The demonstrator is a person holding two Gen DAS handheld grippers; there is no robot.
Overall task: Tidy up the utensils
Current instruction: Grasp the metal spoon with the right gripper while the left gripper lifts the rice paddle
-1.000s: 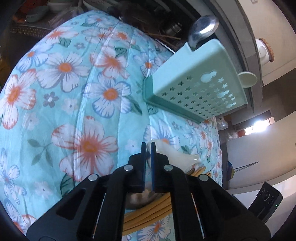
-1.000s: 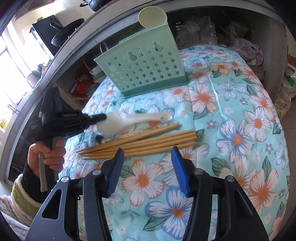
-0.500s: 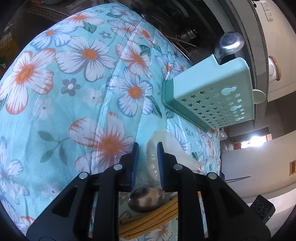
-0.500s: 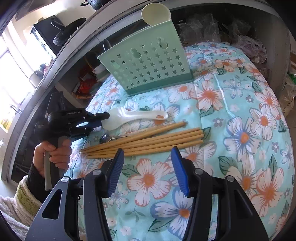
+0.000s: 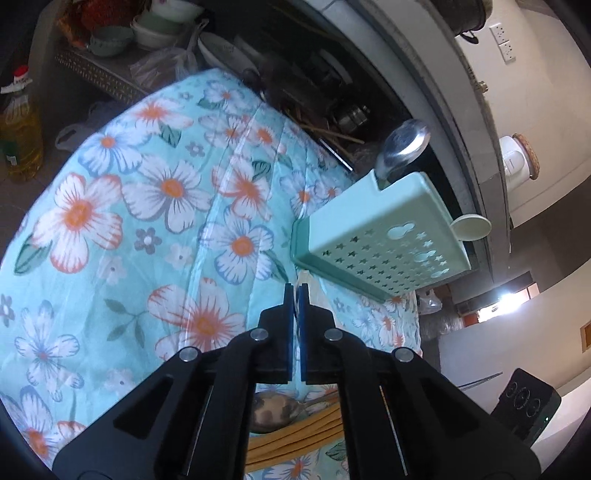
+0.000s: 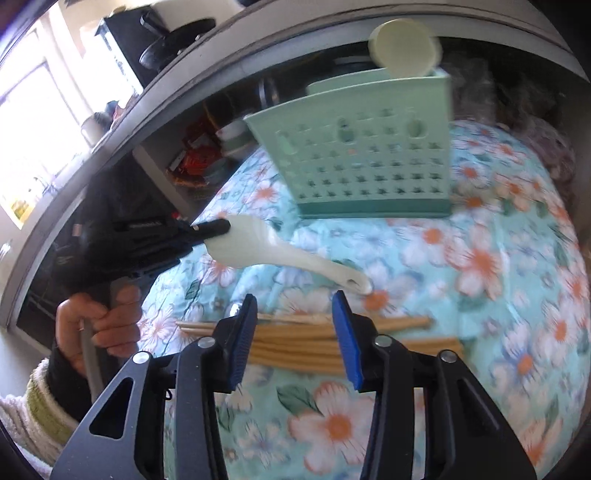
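My left gripper (image 5: pixel 294 291) is shut on the bowl edge of a white plastic spoon (image 6: pixel 258 247). The spoon hangs tilted, its handle end low by the floral cloth (image 6: pixel 480 258). The left gripper (image 6: pixel 218 229) also shows in the right wrist view, held by a hand (image 6: pixel 99 321). My right gripper (image 6: pixel 295 306) hovers over a bundle of wooden chopsticks (image 6: pixel 295 347), jaws closing, the sticks between them and the pads not pressing. A metal spoon (image 5: pixel 273 410) lies beside the chopsticks (image 5: pixel 295 439). The mint caddy (image 6: pixel 369 162) stands behind.
The caddy (image 5: pixel 380 251) holds a metal spoon (image 5: pixel 402 147) and a cream round-headed spoon (image 6: pixel 402 48). Behind the cloth, a dark shelf with bowls (image 5: pixel 155 22) runs under a counter. An oil bottle (image 5: pixel 20 140) stands at far left.
The left jaws opened a little, then shut on the white spoon and raised its bowl end. The right gripper moved forward over the chopsticks and its jaws narrowed.
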